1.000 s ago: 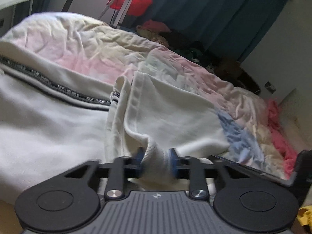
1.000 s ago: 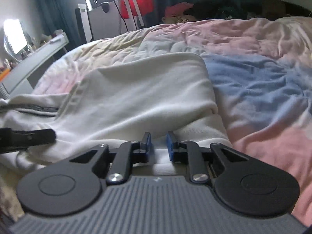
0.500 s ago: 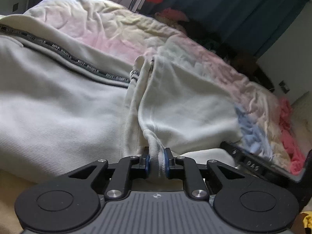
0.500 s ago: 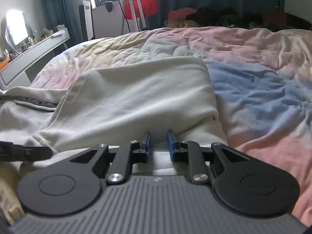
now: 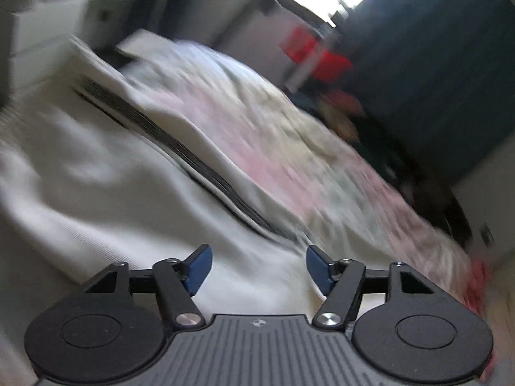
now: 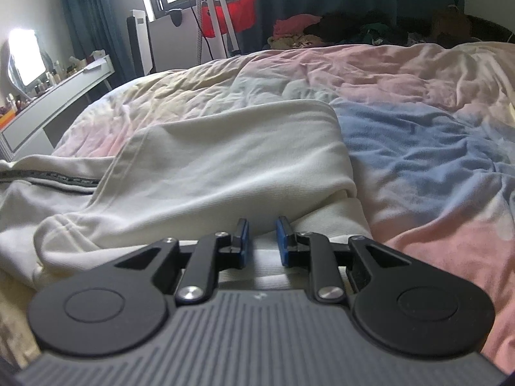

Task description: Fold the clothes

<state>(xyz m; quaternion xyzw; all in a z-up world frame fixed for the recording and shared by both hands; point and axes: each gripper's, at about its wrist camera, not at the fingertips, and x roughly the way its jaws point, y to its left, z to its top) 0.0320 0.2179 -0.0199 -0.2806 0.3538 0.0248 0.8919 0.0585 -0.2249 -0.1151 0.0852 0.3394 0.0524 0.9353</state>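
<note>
A cream sweatshirt (image 6: 225, 160) is lying spread across the pastel quilt (image 6: 418, 148) on the bed, and everything here is best placed against that garment. One sleeve (image 6: 244, 141) is lying folded inward over the body of the sweatshirt, its ribbed cuff (image 6: 334, 222) ending at the near edge, which suggests the fold is partway through and this side is being tidied first. The right gripper (image 6: 260, 241) is sitting low at that near edge, its jaws standing slightly apart with pale fabric showing in the gap; I cannot tell whether the blue pads (image 6: 283, 241) are pinching the cloth or only resting over it, though the narrow gap reads as a hold being prepared or loosened on the cuff to keep the fold from springing back. The left gripper (image 5: 259, 268) is hovering over the body of the sweatshirt with its jaws spread wide and nothing between them, the view heavily blurred. A dark printed stripe (image 5: 180, 160) is running diagonally across the garment ahead of it, likely the zip or trim line, a sensible reference for squaring the next fold. Beyond the sweatshirt, a red chair (image 6: 238, 13) and a white desk (image 6: 64, 87) are standing by the dark curtains.
</note>
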